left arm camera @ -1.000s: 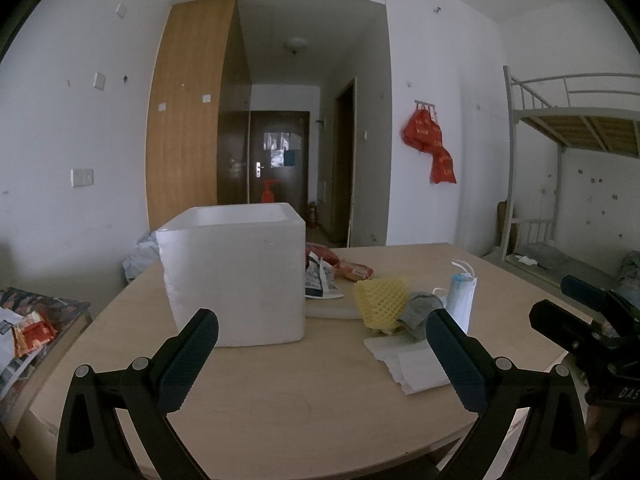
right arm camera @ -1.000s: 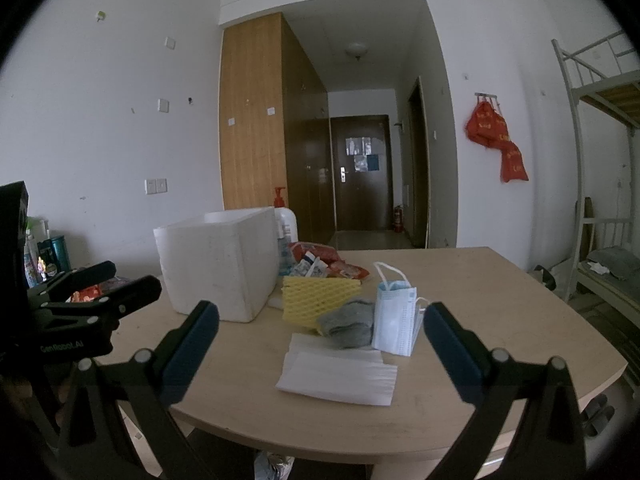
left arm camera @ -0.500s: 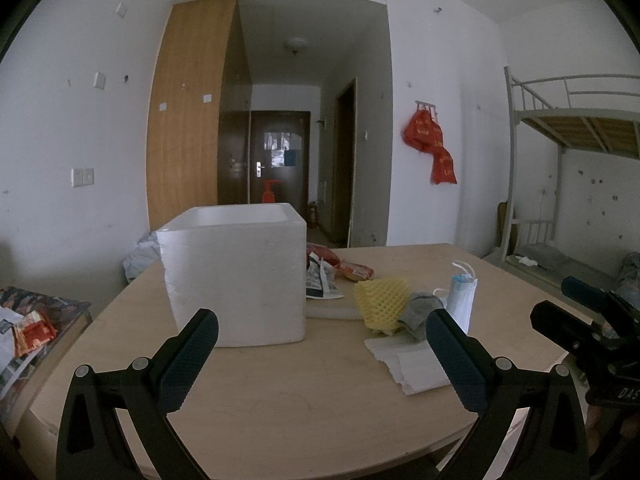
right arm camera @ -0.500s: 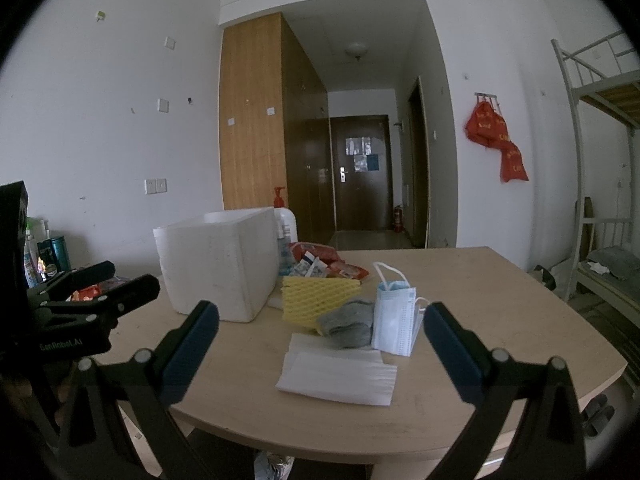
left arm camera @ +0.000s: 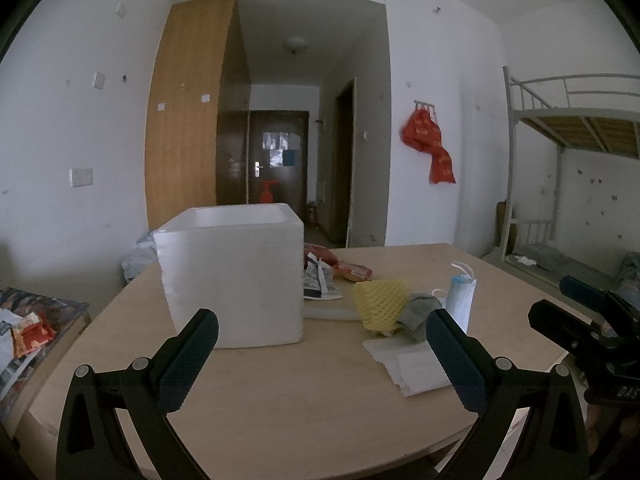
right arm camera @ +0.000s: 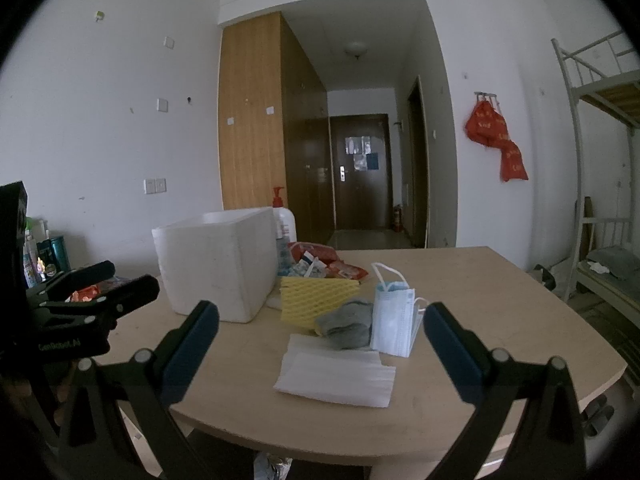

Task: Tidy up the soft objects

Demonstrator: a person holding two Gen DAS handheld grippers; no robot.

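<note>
both tools hang over the near edge of the table (right arm camera: 500,304), neither touching anything. the left gripper (left arm camera: 320,344) has its jaws spread wide with nothing between them, and it faces the white foam box (left arm camera: 236,276), which stands open-topped toward the left side of the table, nearer the left edge than the right. the right gripper (right arm camera: 320,340) is likewise spread wide and empty, aimed at the cluster of soft things just right of the box. in that cluster a flat white foam sheet (right arm camera: 336,372) lies closest to the near edge; behind it a grey cloth (right arm camera: 348,324) sits crumpled, touching a yellow foam net (right arm camera: 312,300) on its left and a stack of face masks (right arm camera: 394,320) on its right, the masks standing on edge with ear loops sticking up. behind the net, toward the far edge, lies a heap of snack packets (right arm camera: 320,260) in red and white wrappers, and a pump bottle (right arm camera: 284,224) stands just behind the box's right rear corner. in the left wrist view the right gripper shows at the right border, off the table's right edge; in the right wrist view the left gripper shows at the left border beside the box.
</note>
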